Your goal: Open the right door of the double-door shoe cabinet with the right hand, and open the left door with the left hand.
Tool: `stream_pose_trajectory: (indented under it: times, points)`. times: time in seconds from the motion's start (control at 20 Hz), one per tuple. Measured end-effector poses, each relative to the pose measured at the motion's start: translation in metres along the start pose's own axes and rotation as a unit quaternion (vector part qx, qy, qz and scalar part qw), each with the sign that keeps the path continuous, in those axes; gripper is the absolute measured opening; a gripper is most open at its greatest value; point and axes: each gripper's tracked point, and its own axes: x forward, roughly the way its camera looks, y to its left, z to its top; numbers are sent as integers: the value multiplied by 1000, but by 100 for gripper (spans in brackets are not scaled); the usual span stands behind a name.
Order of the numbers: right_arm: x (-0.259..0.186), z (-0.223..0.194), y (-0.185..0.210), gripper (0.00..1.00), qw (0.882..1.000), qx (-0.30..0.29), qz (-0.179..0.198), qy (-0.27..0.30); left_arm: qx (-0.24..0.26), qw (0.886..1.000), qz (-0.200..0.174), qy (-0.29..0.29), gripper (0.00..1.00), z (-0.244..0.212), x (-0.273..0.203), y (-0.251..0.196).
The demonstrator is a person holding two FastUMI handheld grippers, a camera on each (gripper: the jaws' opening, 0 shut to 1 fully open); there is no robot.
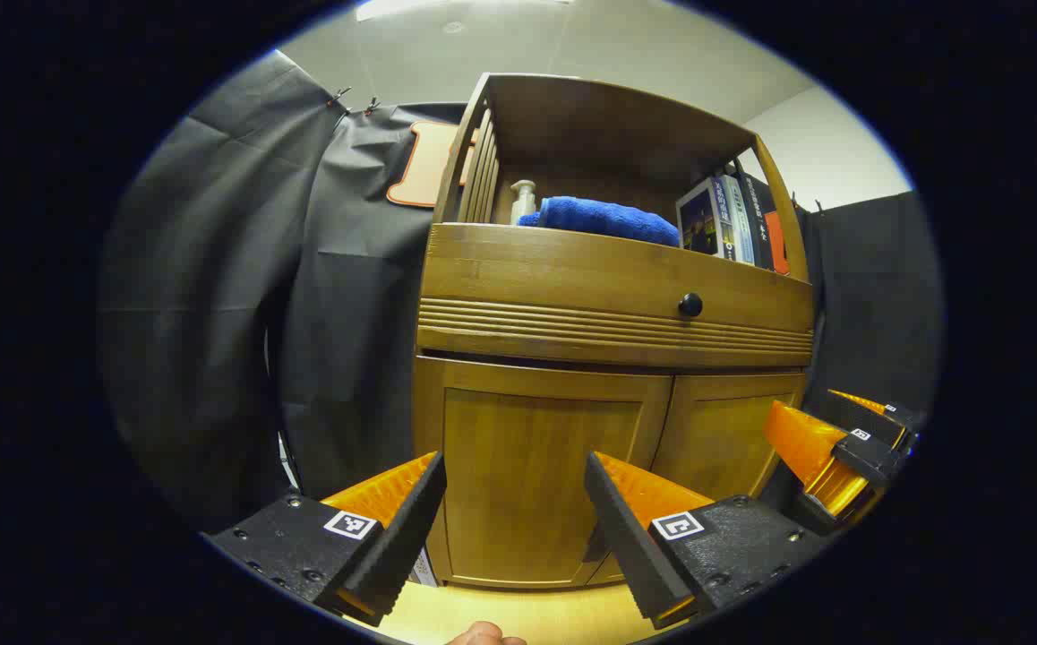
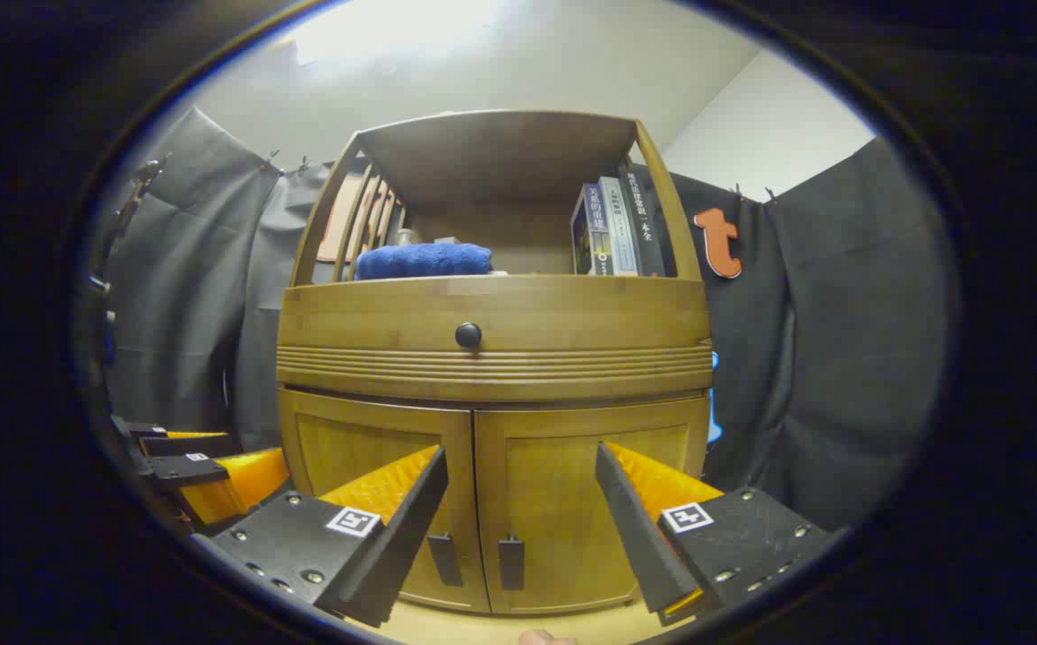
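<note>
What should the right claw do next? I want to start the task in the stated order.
Probably ease the right claw forward and down onto the right door's handle. Both doors look closed, the claw is open, and it holds nothing.

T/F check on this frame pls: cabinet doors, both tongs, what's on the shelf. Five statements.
1. Both doors of the shoe cabinet are shut. True: the left door and right door sit flush with the frame.
2. The right tongs are clamped on a door handle. False: they are open and short of the right door's handle, gripping nothing.
3. A blue towel lies on the open shelf. True.
4. The left tongs are shut. False: they are open, pointed at the left door.
5. The books lie flat on the towel. False: they stand upright at the shelf's right end, apart from the towel.
</note>
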Motion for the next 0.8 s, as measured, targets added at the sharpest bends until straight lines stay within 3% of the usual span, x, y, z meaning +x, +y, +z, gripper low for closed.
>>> stream_pose_trajectory:
  times: [0.2, 0.25, 0.3, 0.35, 0.4, 0.8]
  points:
    - [6, -5, 1, 100, 1000, 0, -4, 6, 0, 1000, 3, 2, 92, 1, 6, 7]
    - [8, -6, 1, 100, 1000, 1, -5, 6, -1, 1000, 3, 1, 96, 2, 6, 7]
    - [9, -7, 1, 100, 1000, 0, -6, 7, -1, 1000, 3, -1, 92, 3, 7, 8]
    - [10, -10, 1, 99, 1000, -1, -7, 9, -1, 1000, 4, -2, 100, 4, 8, 9]
    - [12, -11, 1, 98, 1000, -1, -7, 11, 0, 1000, 4, -3, 92, 4, 8, 9]
    - [31, -49, 1, 99, 999, -13, -13, 37, 2, 1000, 18, -7, 92, 8, 10, 26]
